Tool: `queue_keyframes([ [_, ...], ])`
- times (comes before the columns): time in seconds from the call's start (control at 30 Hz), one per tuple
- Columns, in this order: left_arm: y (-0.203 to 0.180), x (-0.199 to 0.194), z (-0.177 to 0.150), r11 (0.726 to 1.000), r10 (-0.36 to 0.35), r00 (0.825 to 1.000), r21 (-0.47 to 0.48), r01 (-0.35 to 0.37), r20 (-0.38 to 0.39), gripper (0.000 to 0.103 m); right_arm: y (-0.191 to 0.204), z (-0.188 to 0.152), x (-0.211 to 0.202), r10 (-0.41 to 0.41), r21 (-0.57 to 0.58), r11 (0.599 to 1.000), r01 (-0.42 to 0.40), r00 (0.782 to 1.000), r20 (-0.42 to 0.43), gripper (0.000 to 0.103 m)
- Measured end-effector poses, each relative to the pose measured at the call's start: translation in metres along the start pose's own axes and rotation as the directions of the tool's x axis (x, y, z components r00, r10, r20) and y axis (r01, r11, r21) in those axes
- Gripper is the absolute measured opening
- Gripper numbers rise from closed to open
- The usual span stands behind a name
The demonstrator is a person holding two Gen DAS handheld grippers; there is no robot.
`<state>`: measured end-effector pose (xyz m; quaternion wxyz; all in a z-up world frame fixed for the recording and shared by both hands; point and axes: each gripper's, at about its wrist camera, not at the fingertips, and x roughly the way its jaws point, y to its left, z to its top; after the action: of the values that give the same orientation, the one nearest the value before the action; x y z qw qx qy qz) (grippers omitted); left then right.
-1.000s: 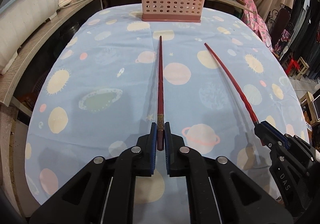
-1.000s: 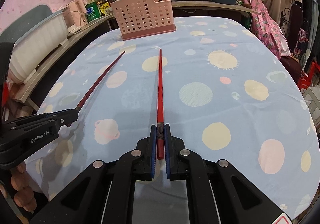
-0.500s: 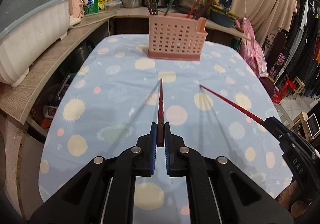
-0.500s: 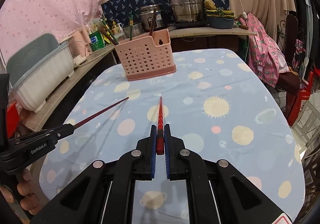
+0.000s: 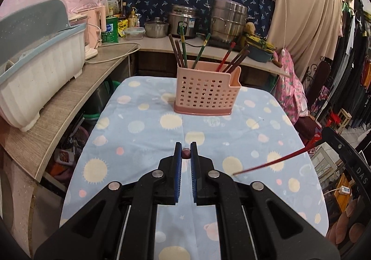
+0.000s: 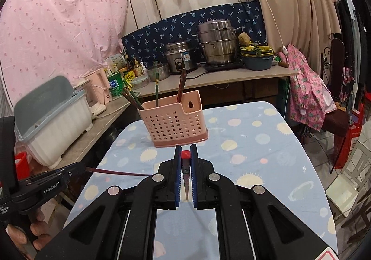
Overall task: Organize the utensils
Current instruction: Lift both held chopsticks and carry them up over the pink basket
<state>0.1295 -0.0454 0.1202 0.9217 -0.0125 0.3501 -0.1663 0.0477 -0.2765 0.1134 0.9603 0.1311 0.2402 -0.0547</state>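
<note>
Both tools, left tool (image 5: 186, 153) and right tool (image 6: 185, 155), clamp red chopsticks aloft.

Raised letters reading "DAS" are showing on the side of the right gripper (image 5: 354, 167), seen to the right of the left gripper's fingers. White print reading "GenRobot.AI" is running along the left gripper (image 6: 46, 188), down to the left of the right gripper's fingers. Labels on the bottles and cooker beyond are staying too small to read.
</note>
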Motion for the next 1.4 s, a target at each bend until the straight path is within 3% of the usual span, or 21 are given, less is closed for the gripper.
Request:
queue_keyframes([
  [0.27, -0.001, 0.006, 0.029, 0.999, -0.019, 1.0, 0.044, 0.019, 0.004, 0.007, 0.016, 0.019, 0.01, -0.004, 0.009, 1.0, 0.004, 0.999, 0.042, 0.007],
  [0.5, -0.003, 0.003, 0.065, 0.999, -0.015, 0.998, 0.044, 0.012, 0.065, 0.007, 0.032, 0.043, 0.02, 0.021, -0.034, 0.999, -0.018, 0.998, 0.066, 0.007],
  [0.73, -0.002, 0.003, 0.118, 0.999, -0.04, 0.992, -0.001, 0.04, 0.116, 0.007, 0.036, 0.095, 0.033, 0.074, -0.044, 0.997, -0.069, 0.99, 0.118, 0.007],
  [1.07, -0.006, -0.007, 0.215, 0.999, -0.012, 0.951, -0.03, 0.023, 0.309, 0.007, 0.044, 0.197, 0.067, 0.121, -0.018, 0.993, -0.12, 0.963, 0.24, 0.007],
  [1.23, -0.01, 0.011, 0.245, 0.999, 0.002, 0.939, -0.037, 0.011, 0.343, 0.007, 0.043, 0.222, 0.097, 0.107, 0.004, 0.994, -0.112, 0.96, 0.26, 0.007],
  [1.4, -0.01, 0.039, 0.258, 0.999, 0.021, 0.942, -0.044, -0.006, 0.336, 0.007, 0.035, 0.229, 0.131, 0.1, 0.046, 0.992, -0.114, 0.965, 0.242, 0.007],
])
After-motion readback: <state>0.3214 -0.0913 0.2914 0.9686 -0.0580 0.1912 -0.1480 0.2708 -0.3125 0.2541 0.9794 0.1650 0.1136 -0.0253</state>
